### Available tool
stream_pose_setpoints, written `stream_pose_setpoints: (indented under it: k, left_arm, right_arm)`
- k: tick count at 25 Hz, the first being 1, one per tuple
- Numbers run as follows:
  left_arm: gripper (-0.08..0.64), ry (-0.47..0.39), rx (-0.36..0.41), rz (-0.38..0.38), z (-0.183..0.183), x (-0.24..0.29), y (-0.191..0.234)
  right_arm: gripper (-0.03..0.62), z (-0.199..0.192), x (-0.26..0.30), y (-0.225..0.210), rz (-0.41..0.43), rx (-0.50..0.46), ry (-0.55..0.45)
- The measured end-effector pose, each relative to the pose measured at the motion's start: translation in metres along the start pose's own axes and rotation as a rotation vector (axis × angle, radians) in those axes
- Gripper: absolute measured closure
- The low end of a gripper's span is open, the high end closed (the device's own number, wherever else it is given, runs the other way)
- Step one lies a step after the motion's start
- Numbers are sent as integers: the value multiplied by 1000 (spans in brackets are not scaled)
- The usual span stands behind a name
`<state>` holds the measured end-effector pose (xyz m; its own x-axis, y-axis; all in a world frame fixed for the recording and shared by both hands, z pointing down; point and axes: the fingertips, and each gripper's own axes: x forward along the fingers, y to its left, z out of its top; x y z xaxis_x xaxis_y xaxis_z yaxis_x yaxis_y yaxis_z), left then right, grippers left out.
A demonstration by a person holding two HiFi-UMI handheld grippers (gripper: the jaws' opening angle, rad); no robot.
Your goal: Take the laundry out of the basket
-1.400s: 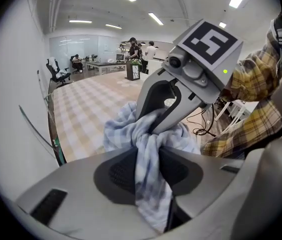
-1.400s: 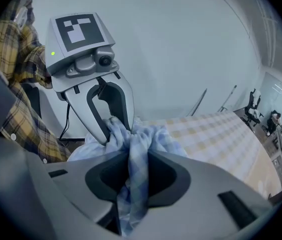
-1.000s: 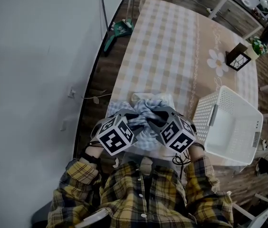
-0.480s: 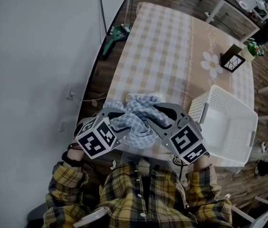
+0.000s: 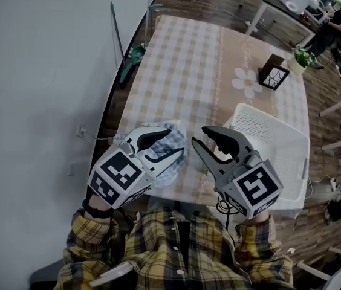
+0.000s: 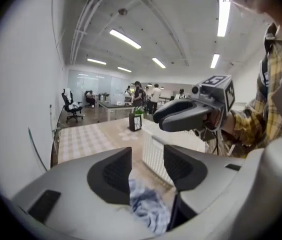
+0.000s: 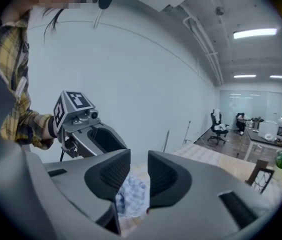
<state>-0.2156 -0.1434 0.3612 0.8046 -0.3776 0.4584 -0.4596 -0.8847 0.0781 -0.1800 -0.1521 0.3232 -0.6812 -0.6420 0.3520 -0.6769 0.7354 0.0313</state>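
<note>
The laundry (image 5: 175,141) lies at the worktop's (image 5: 188,59) near edge, left of the basket (image 5: 252,122). A small box (image 5: 273,71) stands behind the basket.

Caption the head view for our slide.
Left gripper, just opened, and right gripper, partly closing, both empty, above checked cloth on table beside basket.

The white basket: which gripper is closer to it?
Right. The right gripper hangs close beside the white basket; the left gripper is farther off, above the blue checked cloth.
</note>
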Motion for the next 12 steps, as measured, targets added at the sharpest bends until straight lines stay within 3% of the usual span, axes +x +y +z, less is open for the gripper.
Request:
stream_pose_setpoints:
  k: [5, 7, 12]
  left_arm:
    - [370, -199, 15, 17, 78, 33, -51]
    - [432, -266, -2, 15, 105, 47, -74]
    - [530, -376, -2, -11, 151, 86, -129]
  right_arm:
    - [543, 11, -79, -49, -173, 62, -147]
    - [574, 10, -110, -65, -225, 76, -183]
    - [580, -2, -180, -91, -282, 106, -223]
